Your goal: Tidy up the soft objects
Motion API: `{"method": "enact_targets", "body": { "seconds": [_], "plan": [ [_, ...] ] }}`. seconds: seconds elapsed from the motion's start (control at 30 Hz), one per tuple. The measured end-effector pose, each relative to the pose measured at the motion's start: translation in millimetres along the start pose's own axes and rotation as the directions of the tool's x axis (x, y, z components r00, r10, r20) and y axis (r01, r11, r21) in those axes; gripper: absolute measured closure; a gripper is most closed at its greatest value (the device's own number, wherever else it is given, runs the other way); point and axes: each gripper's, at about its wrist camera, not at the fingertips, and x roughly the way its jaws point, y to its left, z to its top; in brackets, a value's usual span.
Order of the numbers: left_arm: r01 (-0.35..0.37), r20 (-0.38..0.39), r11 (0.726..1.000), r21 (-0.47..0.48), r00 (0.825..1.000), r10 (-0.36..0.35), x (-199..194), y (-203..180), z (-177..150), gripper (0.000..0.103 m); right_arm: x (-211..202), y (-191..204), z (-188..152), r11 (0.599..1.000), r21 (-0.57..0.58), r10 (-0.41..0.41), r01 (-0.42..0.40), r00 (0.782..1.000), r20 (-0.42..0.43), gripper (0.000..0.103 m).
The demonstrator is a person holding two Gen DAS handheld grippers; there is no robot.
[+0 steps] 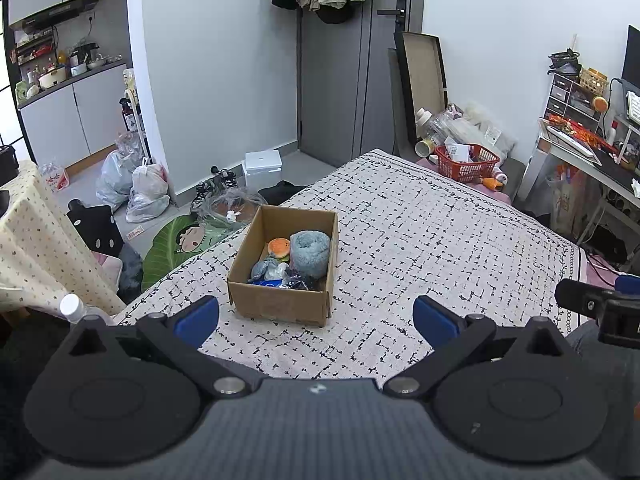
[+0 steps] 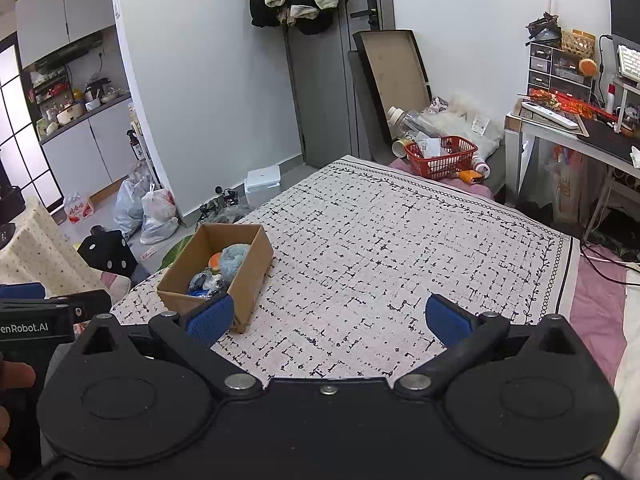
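Observation:
A brown cardboard box (image 1: 280,304) (image 2: 250,280) stands on the patterned bedspread (image 1: 420,240) (image 2: 380,240). Inside lie a rolled blue-grey towel (image 1: 310,250) (image 2: 234,258), an orange burger-like plush (image 1: 279,247) (image 2: 215,259), a grey soft toy (image 1: 266,269) (image 2: 202,280) and a dark crumpled piece (image 1: 298,281). My left gripper (image 1: 316,322) hangs open just in front of the box, nothing between its blue pads. My right gripper (image 2: 328,320) is open too, to the right of the box, its left pad near the box's front corner.
A red basket (image 1: 466,162) (image 2: 442,158) sits beyond the bed's far end. A desk (image 2: 568,128) stands at the right, plastic bags (image 1: 140,184) and a white box (image 1: 262,166) on the floor at left. A cloth-covered table (image 1: 36,248) is near left.

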Motion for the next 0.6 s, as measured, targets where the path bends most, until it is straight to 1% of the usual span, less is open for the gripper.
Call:
{"method": "enact_targets", "body": {
  "seconds": [0.6],
  "plan": [
    [-0.003, 0.003, 1.0, -0.003, 1.0, 0.003, -0.7, -0.9, -1.9, 0.001, -1.8, -1.6, -2.3, 1.0, 0.0, 0.001, -0.001, 1.0, 0.003, 0.0]
  ]
}}
